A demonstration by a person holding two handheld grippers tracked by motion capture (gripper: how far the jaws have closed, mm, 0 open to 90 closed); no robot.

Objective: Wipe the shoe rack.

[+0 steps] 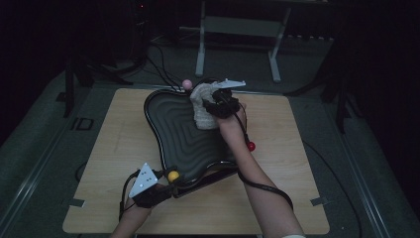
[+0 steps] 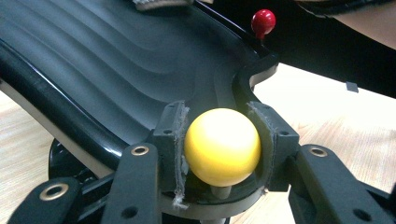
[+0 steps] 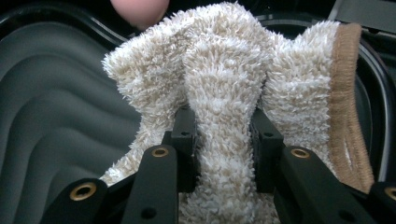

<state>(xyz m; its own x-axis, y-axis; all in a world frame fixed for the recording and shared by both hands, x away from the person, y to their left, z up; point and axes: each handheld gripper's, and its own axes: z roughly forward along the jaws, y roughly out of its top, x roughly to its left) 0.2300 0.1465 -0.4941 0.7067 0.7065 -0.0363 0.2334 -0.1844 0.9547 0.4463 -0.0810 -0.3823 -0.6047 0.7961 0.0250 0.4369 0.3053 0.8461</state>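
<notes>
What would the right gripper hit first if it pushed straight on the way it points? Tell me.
Probably the pink ball at the black tray's far rim, just beyond the cloth that the right gripper clamps; depth is unclear.

Black tray (image 1: 173, 129), ribbed wavy surface, lies on the table toward its far edge, yellow knob (image 1: 173, 176) at its near corner. Fluffy beige cloth (image 1: 203, 111), bunched, rests on the tray's far right part.

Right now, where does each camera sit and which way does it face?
High view: above the table, looking forward and down; both forearms, tray.
Left gripper view: on the left hand-held gripper, jaws clamping the yellow knob.
Right gripper view: on the right hand-held gripper, jaws pinching the fluffy towel.
All share the ribbed tray.
</notes>
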